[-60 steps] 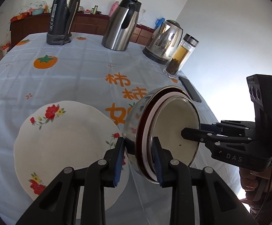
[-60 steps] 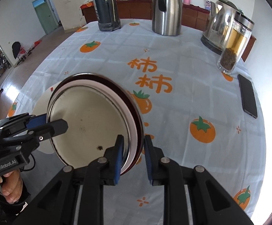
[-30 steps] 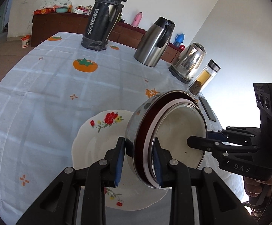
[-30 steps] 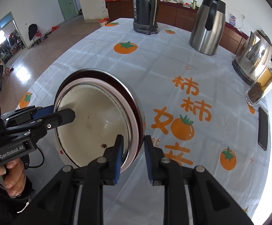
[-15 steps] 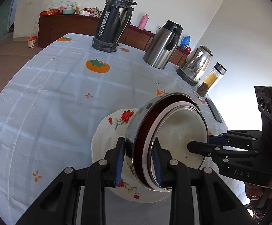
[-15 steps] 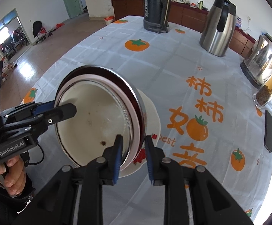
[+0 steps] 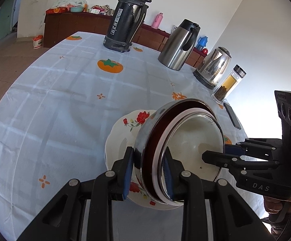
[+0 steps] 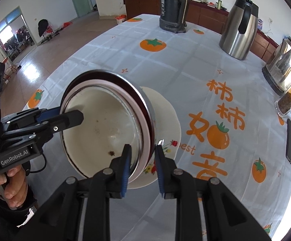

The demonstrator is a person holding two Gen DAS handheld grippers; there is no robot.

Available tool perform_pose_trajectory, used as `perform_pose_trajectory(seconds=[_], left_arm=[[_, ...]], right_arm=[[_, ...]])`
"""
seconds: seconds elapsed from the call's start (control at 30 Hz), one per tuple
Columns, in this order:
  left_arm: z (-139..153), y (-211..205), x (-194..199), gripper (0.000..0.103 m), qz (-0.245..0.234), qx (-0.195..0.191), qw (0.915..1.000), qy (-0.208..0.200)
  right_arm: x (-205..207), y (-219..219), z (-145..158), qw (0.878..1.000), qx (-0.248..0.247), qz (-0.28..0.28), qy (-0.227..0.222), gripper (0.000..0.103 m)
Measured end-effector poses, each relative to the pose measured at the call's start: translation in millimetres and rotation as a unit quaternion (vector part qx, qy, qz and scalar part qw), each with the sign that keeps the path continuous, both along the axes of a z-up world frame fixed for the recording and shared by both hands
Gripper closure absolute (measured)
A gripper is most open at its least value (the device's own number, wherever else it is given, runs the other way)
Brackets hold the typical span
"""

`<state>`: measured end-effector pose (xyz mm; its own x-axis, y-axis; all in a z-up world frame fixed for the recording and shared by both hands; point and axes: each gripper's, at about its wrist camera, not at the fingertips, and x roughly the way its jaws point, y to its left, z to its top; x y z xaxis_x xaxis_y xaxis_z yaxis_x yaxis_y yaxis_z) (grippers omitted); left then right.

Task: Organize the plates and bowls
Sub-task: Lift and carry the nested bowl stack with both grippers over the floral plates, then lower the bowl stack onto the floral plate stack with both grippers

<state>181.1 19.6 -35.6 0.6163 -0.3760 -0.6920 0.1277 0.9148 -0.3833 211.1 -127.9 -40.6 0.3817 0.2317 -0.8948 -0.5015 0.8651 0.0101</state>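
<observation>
Nested bowls (image 7: pixel 187 146), tilted at lower centre of frame, are clamped at opposite rims by left gripper (image 7: pixel 149 168) and right gripper (image 8: pixel 141 165), above the plate (image 7: pixel 123 138); judged mid-task, setting down remains.

The bowl (image 7: pixel 187 146) has a mirror-bright steel outer wall, a dark red band inside the rim, a pale pink ring, and a cream interior with small brown specks. The plate (image 7: pixel 123 132) is white with red flowers and green leaves. The tablecloth (image 7: pixel 65 100) is pale blue-white with a faint check, orange persimmons with green tops, and orange characters. Both grippers are black with blue finger pads (image 7: pixel 127 170). The tall flask (image 7: pixel 126 20) is black with white lettering. The jug (image 7: pixel 178 45) and kettle (image 7: pixel 214 67) are silver steel. The glass bottle (image 7: pixel 228 84) holds amber liquid over dark, possibly tea-leaf, sediment.
</observation>
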Motion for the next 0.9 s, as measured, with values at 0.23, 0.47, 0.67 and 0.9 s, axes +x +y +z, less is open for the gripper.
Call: perform_pose_trajectory(seconds=[0.23,0.47,0.67,0.9], left_arm=[[-3,-1,1,0.073,-0.007,0.000,0.9999,0.015],[-5,-3,1,0.073,-0.009,0.006,0.9996,0.025],[-10,-1,8,0.073,-0.013,-0.001,0.9990,0.044],[-14,-1,12,0.073,-0.016,-0.001,0.9984,0.054]], right_arm=[[0,-1,0,1.000,0.000,0.004,0.010,0.079],[2,-2,-1,1.000,0.000,0.010,0.018,0.079],[9,-1,-4,0.999,-0.004,0.018,0.032,0.079],[19,0,-7,0.999,-0.014,0.022,0.046,0.079]])
